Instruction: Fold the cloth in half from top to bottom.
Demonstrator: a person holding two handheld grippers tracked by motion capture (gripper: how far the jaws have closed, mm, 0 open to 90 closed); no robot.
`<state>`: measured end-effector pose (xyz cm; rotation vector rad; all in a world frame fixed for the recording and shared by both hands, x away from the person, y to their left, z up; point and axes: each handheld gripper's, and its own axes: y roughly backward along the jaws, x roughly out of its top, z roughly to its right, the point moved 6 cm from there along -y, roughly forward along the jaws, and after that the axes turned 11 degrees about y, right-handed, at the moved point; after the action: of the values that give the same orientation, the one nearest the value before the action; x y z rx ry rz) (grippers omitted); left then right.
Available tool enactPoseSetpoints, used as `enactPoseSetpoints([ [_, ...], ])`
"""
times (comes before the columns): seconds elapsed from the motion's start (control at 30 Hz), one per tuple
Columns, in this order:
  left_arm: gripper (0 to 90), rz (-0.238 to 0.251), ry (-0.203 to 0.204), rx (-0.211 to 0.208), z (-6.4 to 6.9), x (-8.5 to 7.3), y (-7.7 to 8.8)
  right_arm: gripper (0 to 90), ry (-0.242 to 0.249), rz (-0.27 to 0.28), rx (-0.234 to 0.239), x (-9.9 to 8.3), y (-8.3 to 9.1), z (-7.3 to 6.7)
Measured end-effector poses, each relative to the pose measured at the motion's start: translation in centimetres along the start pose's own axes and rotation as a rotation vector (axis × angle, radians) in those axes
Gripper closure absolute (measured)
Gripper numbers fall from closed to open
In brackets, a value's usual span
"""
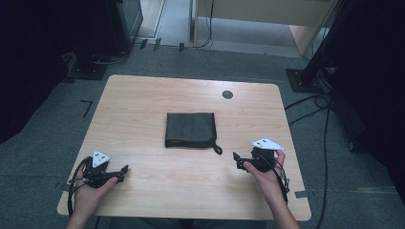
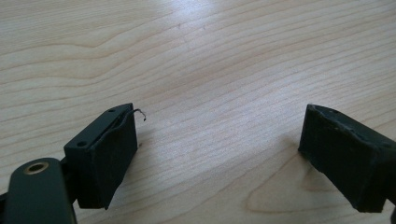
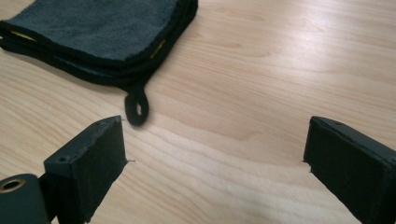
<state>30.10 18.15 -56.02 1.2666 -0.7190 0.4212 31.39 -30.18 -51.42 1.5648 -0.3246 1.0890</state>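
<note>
A dark grey folded cloth [image 1: 190, 130] lies in the middle of the wooden table [image 1: 143, 95], with a small hanging loop [image 1: 218, 149] at its near right corner. In the right gripper view the cloth [image 3: 98, 32] fills the upper left and the loop [image 3: 137, 108] lies just ahead of the left jaw. My right gripper [image 1: 237, 160] rests on the table to the right of the cloth, open, nothing between its jaws [image 3: 215, 158]. My left gripper [image 1: 125, 172] rests near the front left, open over bare wood [image 2: 217, 149].
A small dark round disc [image 1: 228, 94] sits in the table's far right part. Black stands [image 1: 305, 71] and cables [image 1: 325, 124] are on the grey floor around the table. A pale wooden cabinet [image 1: 267, 14] stands beyond the far edge.
</note>
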Motion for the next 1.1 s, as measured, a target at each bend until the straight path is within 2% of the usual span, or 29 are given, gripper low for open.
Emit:
enactPoseSetpoints([
  [0.4,11.1,-0.001,0.001,0.000,0.0,0.0,0.0,5.2,-0.042,-0.033,-0.048,-3.6,2.2,2.7],
  [0.7,11.1,0.000,0.001,0.000,0.0,0.0,0.0,5.2,-0.102,-0.062,-0.104,-6.8,3.8,5.0],
  [0.9,11.3,0.001,0.002,0.000,0.0,0.0,0.0,5.2,-0.134,-0.087,-0.129,-8.7,4.7,5.9],
  [1.1,11.3,0.001,0.002,0.000,0.0,0.0,0.0,5.2,-0.143,-0.110,-0.150,-10.1,5.4,6.6],
])
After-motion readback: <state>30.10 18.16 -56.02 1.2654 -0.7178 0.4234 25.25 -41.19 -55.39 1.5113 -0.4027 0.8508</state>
